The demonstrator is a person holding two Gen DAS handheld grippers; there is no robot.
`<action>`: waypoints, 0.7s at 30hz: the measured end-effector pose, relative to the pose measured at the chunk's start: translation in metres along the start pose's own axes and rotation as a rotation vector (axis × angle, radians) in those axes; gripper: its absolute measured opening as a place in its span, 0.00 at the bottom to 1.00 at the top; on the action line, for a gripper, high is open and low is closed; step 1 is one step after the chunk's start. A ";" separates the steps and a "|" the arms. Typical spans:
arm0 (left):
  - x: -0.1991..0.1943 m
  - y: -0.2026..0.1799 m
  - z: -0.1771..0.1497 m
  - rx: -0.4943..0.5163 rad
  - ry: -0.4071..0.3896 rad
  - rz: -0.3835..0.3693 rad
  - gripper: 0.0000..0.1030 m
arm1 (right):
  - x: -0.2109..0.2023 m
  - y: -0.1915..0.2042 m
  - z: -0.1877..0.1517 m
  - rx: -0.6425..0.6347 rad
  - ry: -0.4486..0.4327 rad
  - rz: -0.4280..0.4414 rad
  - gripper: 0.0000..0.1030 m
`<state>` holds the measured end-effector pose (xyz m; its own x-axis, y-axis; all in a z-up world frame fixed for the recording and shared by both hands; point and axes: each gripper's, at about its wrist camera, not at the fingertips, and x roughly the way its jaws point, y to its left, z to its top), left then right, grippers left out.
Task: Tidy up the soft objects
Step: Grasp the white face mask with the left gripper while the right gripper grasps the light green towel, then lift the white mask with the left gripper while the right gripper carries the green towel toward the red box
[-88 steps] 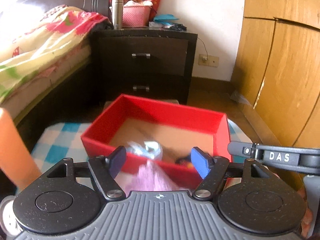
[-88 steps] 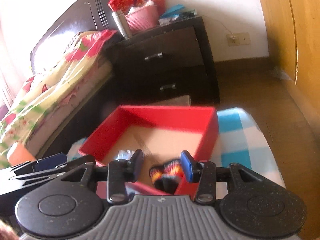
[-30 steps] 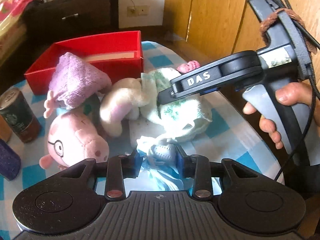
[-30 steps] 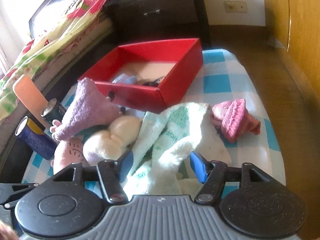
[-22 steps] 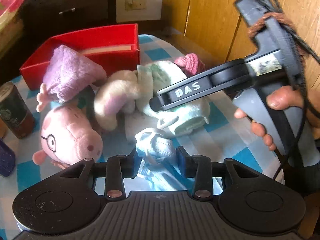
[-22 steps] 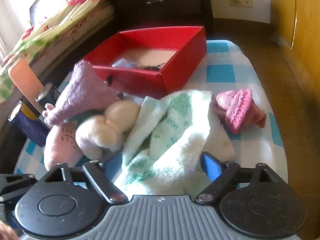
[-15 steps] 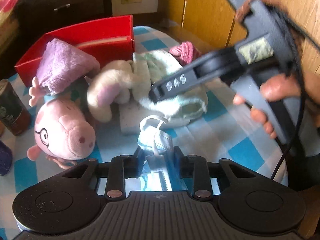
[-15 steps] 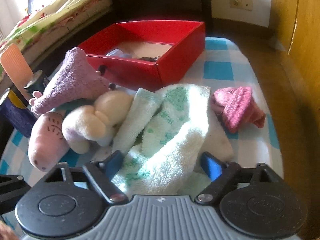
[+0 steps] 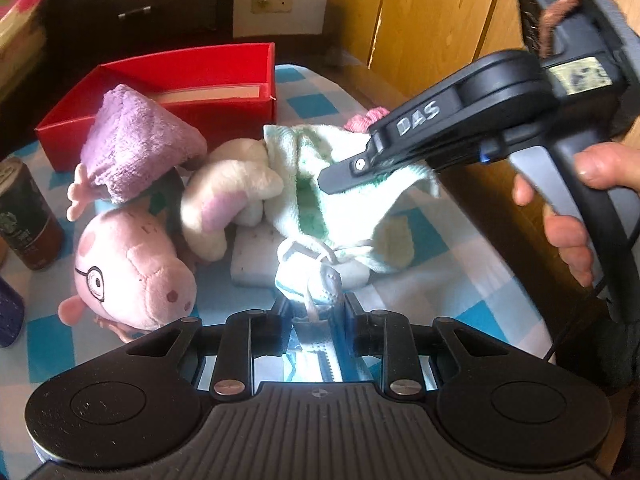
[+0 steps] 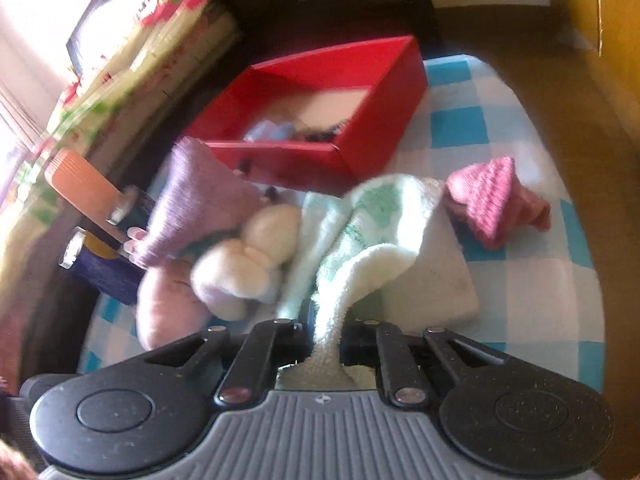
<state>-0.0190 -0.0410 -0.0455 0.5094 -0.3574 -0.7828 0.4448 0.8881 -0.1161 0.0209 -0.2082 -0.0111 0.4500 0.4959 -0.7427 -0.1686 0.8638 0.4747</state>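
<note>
My left gripper (image 9: pixel 314 312) is shut on a light blue face mask (image 9: pixel 310 276) on the checked tablecloth. My right gripper (image 10: pixel 324 334) is shut on a white and green towel (image 10: pixel 360 240) and lifts a fold of it; it also shows in the left wrist view (image 9: pixel 348 172) over the towel (image 9: pixel 312 200). A red box (image 9: pixel 224 96) stands behind, also in the right wrist view (image 10: pixel 372 120). A pink pig plush (image 9: pixel 128 272), a cream plush (image 9: pixel 224 200) and a purple cloth (image 9: pixel 136 144) lie left of the towel. A pink knitted hat (image 10: pixel 492 200) lies to its right.
A dark can (image 9: pixel 24 220) and a blue can (image 10: pixel 104 268) stand at the table's left edge beside an orange object (image 10: pixel 80 180). A white sponge (image 10: pixel 432 280) lies under the towel. A dark nightstand (image 9: pixel 140 20) and wooden wardrobe doors (image 9: pixel 420 20) stand behind.
My right gripper has shut on the towel and raised a fold of it. My left gripper has closed tighter on the face mask.
</note>
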 end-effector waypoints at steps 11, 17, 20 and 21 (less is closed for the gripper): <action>-0.022 0.007 0.013 -0.062 -0.061 -0.025 0.25 | -0.032 0.004 0.014 0.091 -0.097 0.147 0.00; -0.040 0.014 0.027 -0.103 -0.126 -0.023 0.25 | -0.052 0.011 0.019 0.104 -0.151 0.216 0.00; -0.046 0.019 0.031 -0.127 -0.153 -0.014 0.25 | -0.062 0.016 0.022 0.100 -0.179 0.249 0.00; -0.047 0.021 0.033 -0.136 -0.159 -0.013 0.25 | -0.065 0.018 0.022 0.104 -0.187 0.264 0.00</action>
<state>-0.0096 -0.0154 0.0092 0.6184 -0.4010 -0.6758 0.3544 0.9099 -0.2157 0.0081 -0.2274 0.0564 0.5572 0.6681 -0.4931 -0.2142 0.6894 0.6920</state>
